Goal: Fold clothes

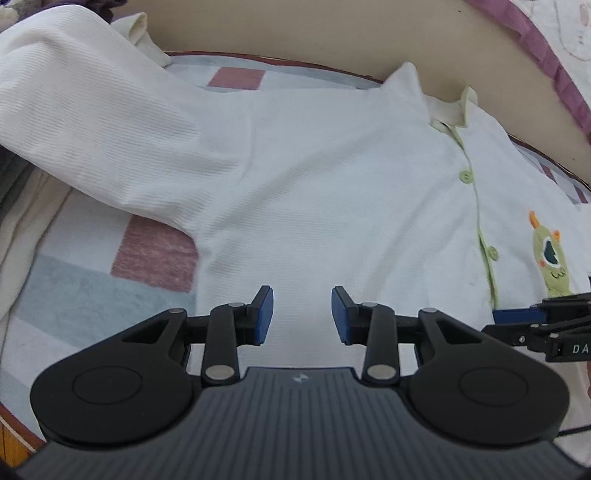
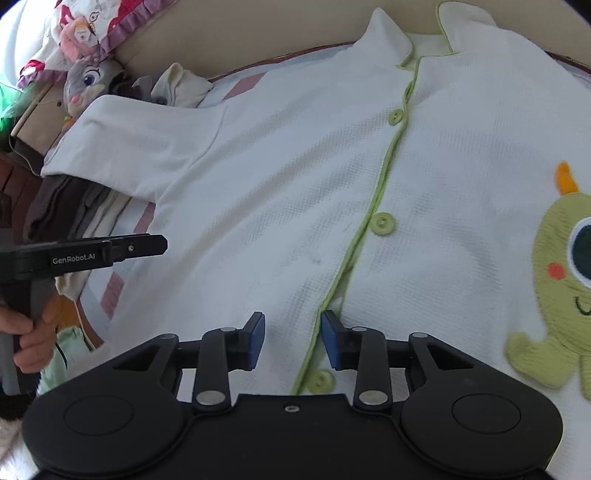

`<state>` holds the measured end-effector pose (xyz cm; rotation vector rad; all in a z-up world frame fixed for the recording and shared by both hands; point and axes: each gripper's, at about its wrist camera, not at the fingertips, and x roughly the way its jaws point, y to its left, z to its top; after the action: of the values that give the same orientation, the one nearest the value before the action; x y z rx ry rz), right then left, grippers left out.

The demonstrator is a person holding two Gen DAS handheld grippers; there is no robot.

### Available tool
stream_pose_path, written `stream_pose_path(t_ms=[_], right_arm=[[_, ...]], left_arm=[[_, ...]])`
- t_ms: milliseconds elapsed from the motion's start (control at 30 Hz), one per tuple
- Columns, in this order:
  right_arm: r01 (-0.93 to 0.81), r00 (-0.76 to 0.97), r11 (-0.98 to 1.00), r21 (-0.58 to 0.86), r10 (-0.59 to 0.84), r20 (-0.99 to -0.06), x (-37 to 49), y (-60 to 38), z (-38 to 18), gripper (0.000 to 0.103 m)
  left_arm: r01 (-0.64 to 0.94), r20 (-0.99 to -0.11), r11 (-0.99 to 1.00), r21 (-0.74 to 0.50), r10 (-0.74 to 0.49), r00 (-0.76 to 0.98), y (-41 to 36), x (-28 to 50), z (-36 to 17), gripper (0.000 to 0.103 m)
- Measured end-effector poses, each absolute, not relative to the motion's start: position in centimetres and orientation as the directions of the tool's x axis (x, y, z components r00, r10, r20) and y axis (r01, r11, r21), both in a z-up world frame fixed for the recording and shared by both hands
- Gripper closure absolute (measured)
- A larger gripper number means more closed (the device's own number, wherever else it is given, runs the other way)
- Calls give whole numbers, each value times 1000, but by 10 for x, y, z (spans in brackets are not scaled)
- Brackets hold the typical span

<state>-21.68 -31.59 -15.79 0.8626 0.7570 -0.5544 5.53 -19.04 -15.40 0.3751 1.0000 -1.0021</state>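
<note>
A white waffle-knit shirt (image 1: 332,177) lies front up on a checked blanket (image 1: 74,295), with its green buttons done up and one sleeve (image 1: 92,122) spread to the left. A green monster patch (image 2: 561,280) sits on its chest. My left gripper (image 1: 303,314) hovers over the shirt's lower left front, jaws apart, nothing pinched. My right gripper (image 2: 292,339) is over the green placket (image 2: 369,221) near the bottom button (image 2: 321,380). Its jaws are closing, and the pads stay clear of the cloth. Each gripper appears at the edge of the other's view: the right gripper (image 1: 517,317) and the left gripper (image 2: 159,245).
Folded dark and pale clothes (image 2: 74,210) are stacked left of the sleeve. A plush toy (image 2: 88,81) and a ruffled pillow (image 2: 92,29) lie at the back left. A beige headboard (image 1: 295,33) runs behind the blanket. A person's hand (image 2: 29,339) grips the left handle.
</note>
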Motion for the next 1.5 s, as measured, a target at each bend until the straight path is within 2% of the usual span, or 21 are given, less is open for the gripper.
stream_pose_path(t_ms=[33,133,233,433,633,800,867,900,967,1000,1033,1133,1200,1367,1467,1500], right_arm=[[698,613,560,447,-143,-777,-214,-314,-156,99],[692,594,632,349,-222,-774,-207,-302,-145,99],[704,618,619,349,-292,-730,-220,-288,-122,99],[802,498,535,267,-350,-794,-244,-276,-130,99],[813,409,558,169,-339,-847,-232,-289,-148,99],[836,374,534,126,-388,-842,-248,-303,-138,97],[868,336,489,92,-440,-833,-266,-317,-132,87],[882,328,462,90,-466,-822,-279,-327,-129,86],[909,313,404,98,-508,-803,-310,-347,-123,75],[928,298,355,110,-531,-793,-328,-358,-120,67],[944,283,304,127,-552,-784,-346,-369,-117,62],[960,281,156,234,-563,-777,-402,-392,-118,57],[953,277,57,298,-560,-781,-438,-402,-121,57],[891,291,-140,433,-557,-778,-497,-388,-139,57],[866,314,-173,470,-543,-779,-507,-377,-151,56],[855,323,-184,484,-541,-776,-509,-375,-156,54]], left_arm=[[838,-836,522,-158,-522,168,-191,56,-154,68],[846,-840,513,-144,-516,170,-196,55,-154,68],[846,-842,517,-129,-508,182,-195,56,-152,68],[836,-860,525,-159,-489,143,-194,60,-157,68],[852,-881,521,-61,-428,199,-205,54,-172,64],[822,-854,569,33,-411,319,-199,64,-168,61],[801,-838,596,63,-404,367,-197,73,-166,58],[788,-832,611,78,-395,389,-196,80,-166,52],[756,-825,646,102,-370,428,-199,96,-169,45],[739,-825,665,105,-357,438,-201,107,-169,45],[728,-823,680,91,-360,439,-203,117,-169,45],[720,-797,694,-35,-454,398,-203,150,-162,45],[717,-768,690,-104,-513,383,-200,165,-160,40],[704,-756,700,-121,-525,391,-186,175,-160,40],[707,-734,704,-75,-518,438,-183,172,-162,39],[705,-727,704,-82,-526,441,-184,173,-164,36]])
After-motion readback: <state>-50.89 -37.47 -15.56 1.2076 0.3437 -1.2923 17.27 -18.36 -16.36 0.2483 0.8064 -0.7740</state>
